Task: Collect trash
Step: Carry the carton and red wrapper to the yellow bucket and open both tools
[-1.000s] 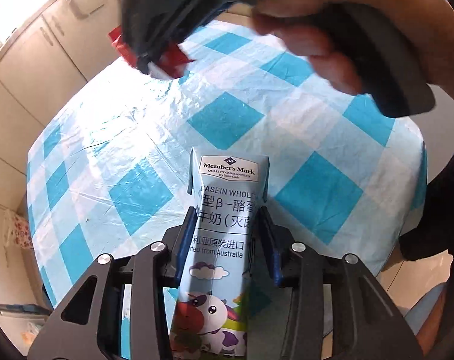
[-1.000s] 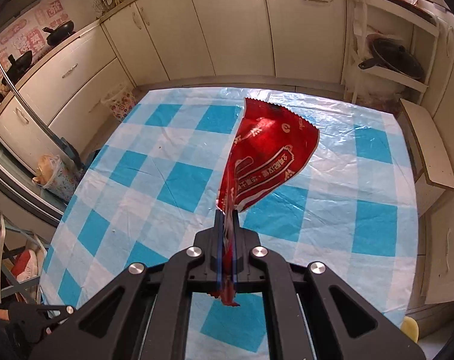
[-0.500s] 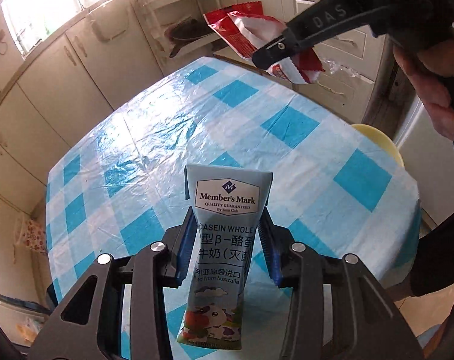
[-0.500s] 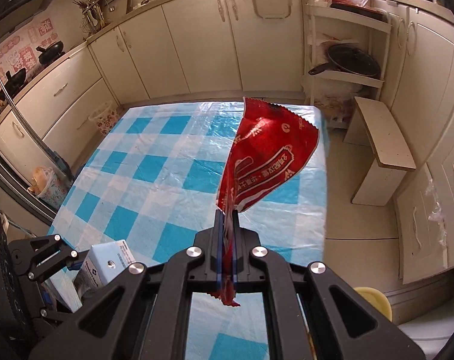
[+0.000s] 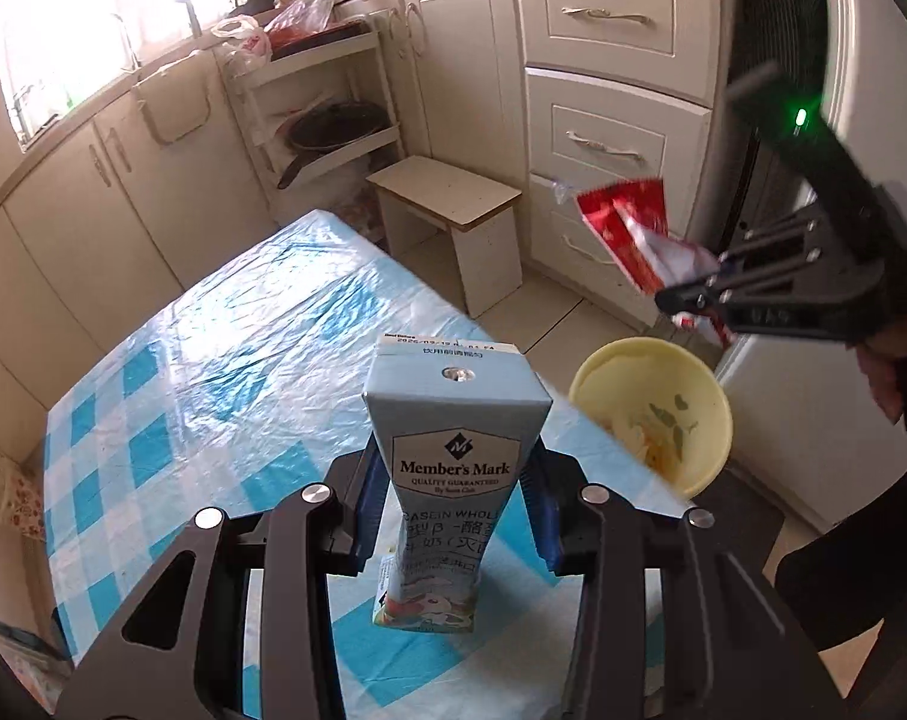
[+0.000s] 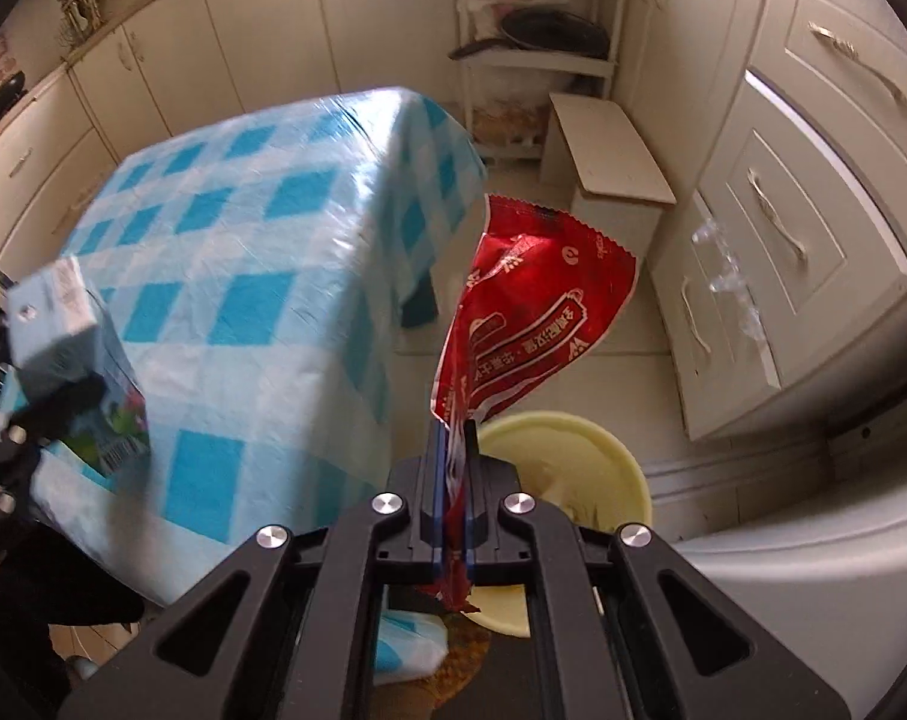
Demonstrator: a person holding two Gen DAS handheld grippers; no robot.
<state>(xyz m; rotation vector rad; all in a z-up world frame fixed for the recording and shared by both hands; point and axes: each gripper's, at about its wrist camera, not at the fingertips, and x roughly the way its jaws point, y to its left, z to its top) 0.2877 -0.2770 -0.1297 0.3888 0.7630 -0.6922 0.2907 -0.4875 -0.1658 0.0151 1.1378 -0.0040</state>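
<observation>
My left gripper [image 5: 456, 510] is shut on a pale blue milk carton [image 5: 456, 450], held upright above the table's near corner. The same carton [image 6: 63, 336] shows at the left edge of the right wrist view. My right gripper [image 6: 452, 456] is shut on the lower edge of a red snack wrapper [image 6: 531, 324], which sticks up from the jaws. That wrapper [image 5: 633, 228] and the gripper hang above a yellow bin [image 5: 651, 414] on the floor beside the table. The yellow bin [image 6: 573, 468] lies just beyond my right fingertips and holds some scraps.
The table wears a blue and white checked cloth [image 5: 213, 372]. A low white stool [image 5: 447, 198] stands past its far corner, cream cabinets and drawers [image 5: 609, 90] behind it. A shelf rack with a dark pan [image 6: 549, 30] stands by the wall. A white appliance [image 6: 813, 570] is at the right.
Both grippers have swung from over the table toward its right edge. The wrapper now hangs over the yellow bin, and the carton has risen and come near the table's corner. Neither grip has changed.
</observation>
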